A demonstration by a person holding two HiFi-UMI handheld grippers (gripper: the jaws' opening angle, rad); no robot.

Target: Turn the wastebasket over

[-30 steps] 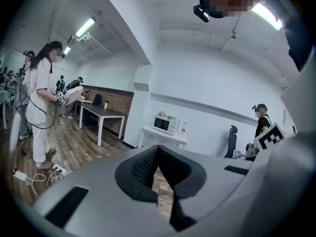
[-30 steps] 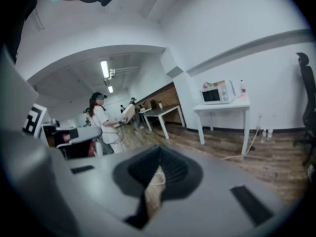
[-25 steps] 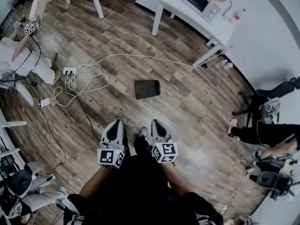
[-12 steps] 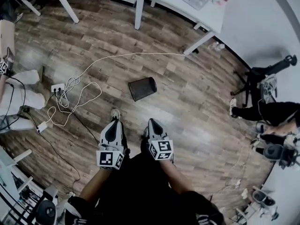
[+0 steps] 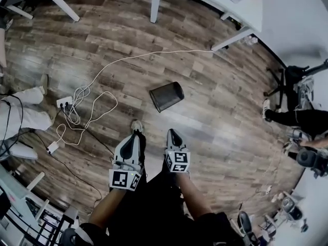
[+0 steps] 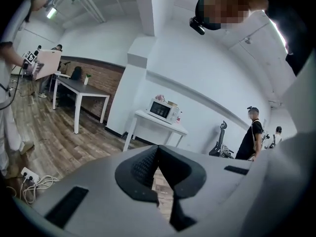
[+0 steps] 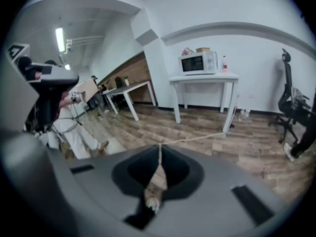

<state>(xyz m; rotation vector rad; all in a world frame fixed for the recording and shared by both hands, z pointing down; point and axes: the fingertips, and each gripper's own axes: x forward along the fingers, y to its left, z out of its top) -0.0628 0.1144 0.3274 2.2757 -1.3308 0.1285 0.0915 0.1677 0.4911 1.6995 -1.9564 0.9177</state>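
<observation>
A black mesh wastebasket (image 5: 167,96) lies on its side on the wood floor, in the middle of the head view. My left gripper (image 5: 136,134) and right gripper (image 5: 171,132) are held side by side just short of it, pointing toward it, not touching. Both are shut with nothing between the jaws. In the left gripper view the left gripper (image 6: 158,148) shows its jaws meeting; in the right gripper view the right gripper (image 7: 159,145) has its jaws closed too. Neither gripper view shows the basket.
A white cable (image 5: 128,59) runs across the floor to a power strip (image 5: 64,102) at the left. A white table (image 7: 205,78) with a microwave (image 7: 197,62) stands beyond. An office chair (image 5: 294,76) and a seated person's legs (image 5: 287,118) are at the right, another person (image 5: 20,118) at the left.
Both grippers have moved forward and down toward the wastebasket, which now sits nearer to their tips in the head view. The jaws stayed shut.
</observation>
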